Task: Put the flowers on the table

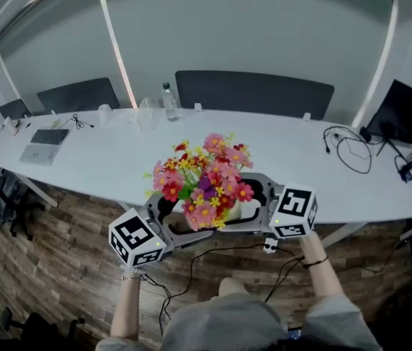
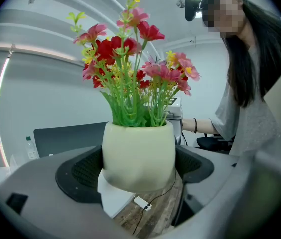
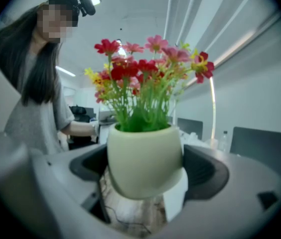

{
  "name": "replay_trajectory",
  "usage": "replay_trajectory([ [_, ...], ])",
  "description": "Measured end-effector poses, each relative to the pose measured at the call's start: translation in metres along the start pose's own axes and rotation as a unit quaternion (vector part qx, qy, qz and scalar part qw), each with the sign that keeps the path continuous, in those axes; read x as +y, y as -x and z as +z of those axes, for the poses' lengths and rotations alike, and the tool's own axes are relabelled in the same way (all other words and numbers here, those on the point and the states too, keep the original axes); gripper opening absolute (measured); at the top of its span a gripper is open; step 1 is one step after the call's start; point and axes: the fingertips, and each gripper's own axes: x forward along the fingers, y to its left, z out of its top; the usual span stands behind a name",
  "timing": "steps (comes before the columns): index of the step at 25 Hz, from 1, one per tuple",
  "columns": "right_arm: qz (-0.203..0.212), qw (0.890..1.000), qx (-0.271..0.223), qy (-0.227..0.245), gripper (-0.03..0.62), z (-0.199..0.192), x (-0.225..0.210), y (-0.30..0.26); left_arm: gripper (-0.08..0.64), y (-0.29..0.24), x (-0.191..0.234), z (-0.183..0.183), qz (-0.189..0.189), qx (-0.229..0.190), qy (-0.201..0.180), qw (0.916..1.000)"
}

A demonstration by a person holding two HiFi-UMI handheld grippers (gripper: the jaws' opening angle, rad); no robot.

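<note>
Flowers point(image 1: 204, 181) in cream pot point(image 2: 138, 153), held above the floor at 6 o'clock of the worktop point(image 1: 104, 159) edge. Left gripper point(image 1: 163, 218) jaws clamp the pot from 8 o'clock, right gripper point(image 1: 258, 199) jaws from 3 o'clock. Judged: smooth, slippery, breakable, top-heavy. Grip the belly, never the stems.

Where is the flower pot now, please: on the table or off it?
Off it: the left gripper and right gripper hold the pot above wooden floor.
</note>
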Motion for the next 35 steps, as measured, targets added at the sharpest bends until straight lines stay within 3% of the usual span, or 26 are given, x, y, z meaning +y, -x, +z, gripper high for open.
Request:
replay_trajectory([
  [7,0.019,1.0,0.013,-0.004,0.457,0.004,-0.031,-0.02,0.446,0.002,0.037,-0.002,0.015,-0.006,0.018,0.9997],
  [19,0.027,1.0,0.015,0.004,0.457,0.009,-0.081,-0.035,0.446,-0.009,0.088,0.001,0.027,-0.006,0.013,0.9995],
  [35,0.037,0.999,0.018,0.002,0.457,-0.002,-0.175,-0.025,0.446,-0.067,0.162,0.003,0.035,0.005,0.017,0.9992],
])
